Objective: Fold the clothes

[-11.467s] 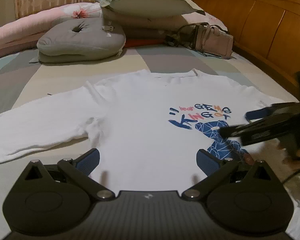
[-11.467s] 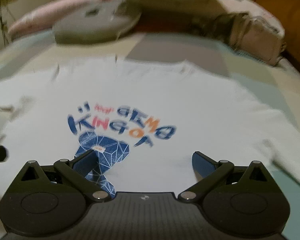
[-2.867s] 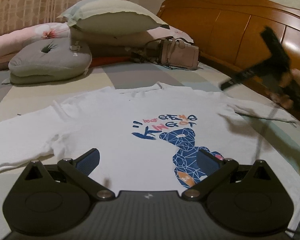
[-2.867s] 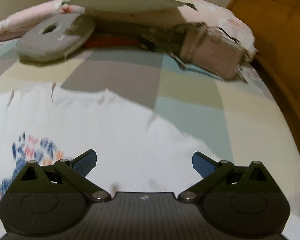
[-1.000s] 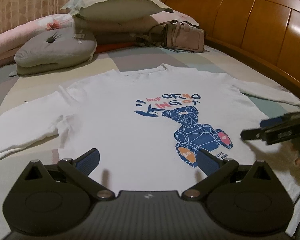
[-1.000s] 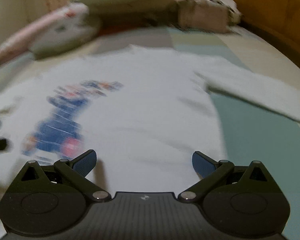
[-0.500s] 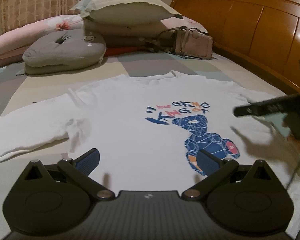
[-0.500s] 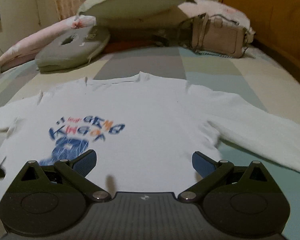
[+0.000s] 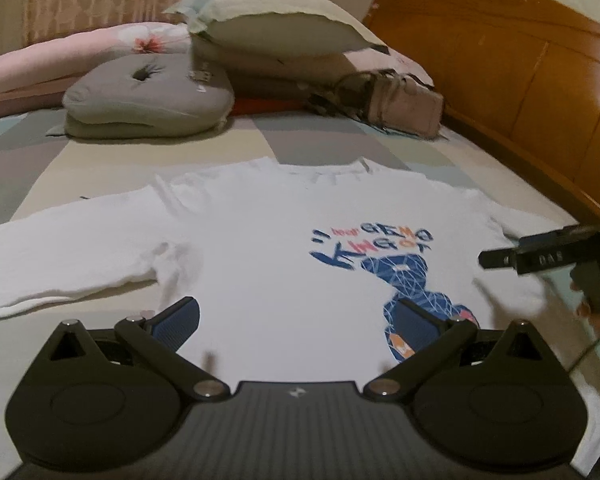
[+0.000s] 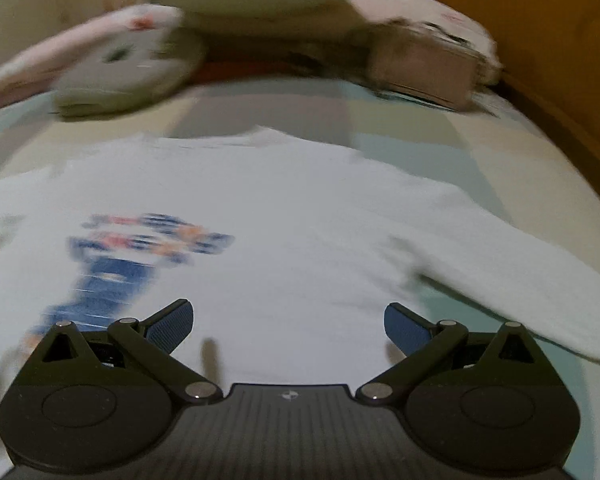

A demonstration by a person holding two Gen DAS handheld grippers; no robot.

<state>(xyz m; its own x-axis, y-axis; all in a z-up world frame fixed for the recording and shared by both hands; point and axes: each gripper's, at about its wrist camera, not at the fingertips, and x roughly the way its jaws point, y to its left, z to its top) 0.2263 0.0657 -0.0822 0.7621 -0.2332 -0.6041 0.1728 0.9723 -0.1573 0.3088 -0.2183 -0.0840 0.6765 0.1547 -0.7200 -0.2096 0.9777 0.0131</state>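
We have the white long-sleeved shirt with a blue bear print (image 9: pixel 260 248) lying flat, front up, on the patchwork-covered bed (image 9: pixel 340 144). Our left gripper (image 9: pixel 296 320) and right gripper (image 10: pixel 286 322) hang above its hem, both spread wide, grasping nothing.

the bed (image 9: pixel 340 152) (checked sheet) carries a flat white shirt (image 9: pixel 268 248), pillows (image 9: pixel 148 96) and a handbag (image 9: pixel 400 108).
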